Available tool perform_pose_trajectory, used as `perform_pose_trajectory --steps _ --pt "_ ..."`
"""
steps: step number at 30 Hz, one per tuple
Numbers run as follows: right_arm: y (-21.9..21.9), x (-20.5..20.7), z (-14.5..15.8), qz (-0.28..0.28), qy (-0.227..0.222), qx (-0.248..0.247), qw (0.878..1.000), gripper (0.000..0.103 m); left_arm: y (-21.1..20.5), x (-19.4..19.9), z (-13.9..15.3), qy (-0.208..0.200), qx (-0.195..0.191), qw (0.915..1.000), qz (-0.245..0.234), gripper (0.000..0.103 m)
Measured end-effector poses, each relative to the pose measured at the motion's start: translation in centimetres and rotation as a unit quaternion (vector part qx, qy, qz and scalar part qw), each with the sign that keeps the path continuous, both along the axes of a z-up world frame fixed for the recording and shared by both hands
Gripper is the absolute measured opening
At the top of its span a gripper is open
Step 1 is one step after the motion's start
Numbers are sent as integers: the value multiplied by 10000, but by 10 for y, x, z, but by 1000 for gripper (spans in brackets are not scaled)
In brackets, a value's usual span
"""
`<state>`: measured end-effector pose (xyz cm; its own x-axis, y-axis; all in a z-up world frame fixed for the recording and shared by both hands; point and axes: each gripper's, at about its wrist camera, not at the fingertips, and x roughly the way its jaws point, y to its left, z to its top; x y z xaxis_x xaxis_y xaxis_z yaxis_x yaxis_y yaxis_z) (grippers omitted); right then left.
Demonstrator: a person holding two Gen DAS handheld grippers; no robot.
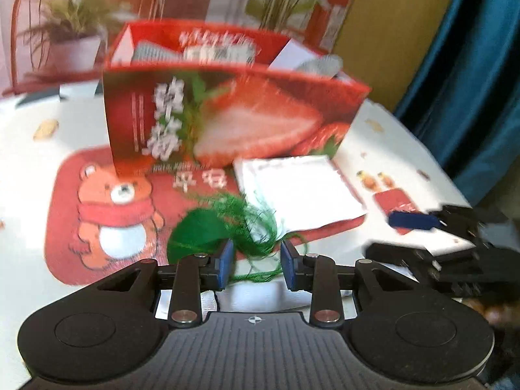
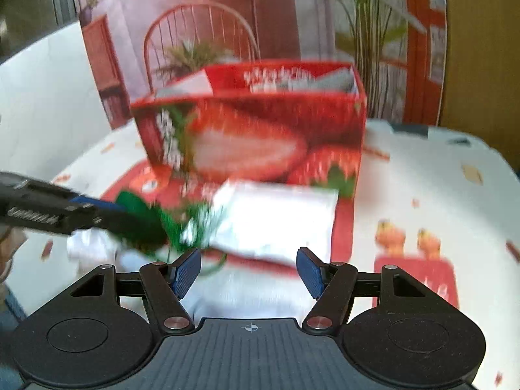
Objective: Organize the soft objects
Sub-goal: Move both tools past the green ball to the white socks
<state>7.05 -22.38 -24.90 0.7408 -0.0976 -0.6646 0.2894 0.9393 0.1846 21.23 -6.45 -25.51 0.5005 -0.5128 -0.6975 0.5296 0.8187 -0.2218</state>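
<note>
Two hand-held grippers over a green yarn tangle

The left hand-held gripper [image 1: 256,261] stands part open astride loose strands of the green yarn [image 1: 224,227], pads not pressing; the right hand-held gripper [image 2: 248,271] gapes empty near a white packet [image 2: 276,221]. Beyond, on the tabletop [image 1: 390,136], stands the strawberry box [image 1: 234,113], grey cloth inside.

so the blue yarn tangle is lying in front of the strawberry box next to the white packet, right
Not blue: the yarn tangle is green, as the left wrist view shows. It does lie in front of the strawberry box, next to the white packet.
</note>
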Motion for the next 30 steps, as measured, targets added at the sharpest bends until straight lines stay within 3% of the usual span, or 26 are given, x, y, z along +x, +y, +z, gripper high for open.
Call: perform_pose_trajectory --steps 5,7,14,19,22,26,30 --pt "1 -9 -14 -16 240 100 9997 62 -11 27 -22 52 551 9979 329 34" --pt "1 -9 -18 -41 326 106 9994 62 -13 41 -22 -41 606 9972 436 34" --pt "1 -8 -23 6 434 135 9990 62 7 56 -5 -217 279 9970 683 36" --pt "-2 -12 -24 -44 477 262 9985 62 42 32 5 -98 -116 9977 654 51" --pt "-3 -14 -25 -63 523 329 9981 62 62 17 1 -35 -247 9961 846 55" --pt "-2 -13 -29 -85 591 337 9976 62 76 7 -13 37 -137 9935 1133 57" --pt "0 -12 -30 -104 657 319 9973 62 80 -3 -21 104 -344 9903 1343 57"
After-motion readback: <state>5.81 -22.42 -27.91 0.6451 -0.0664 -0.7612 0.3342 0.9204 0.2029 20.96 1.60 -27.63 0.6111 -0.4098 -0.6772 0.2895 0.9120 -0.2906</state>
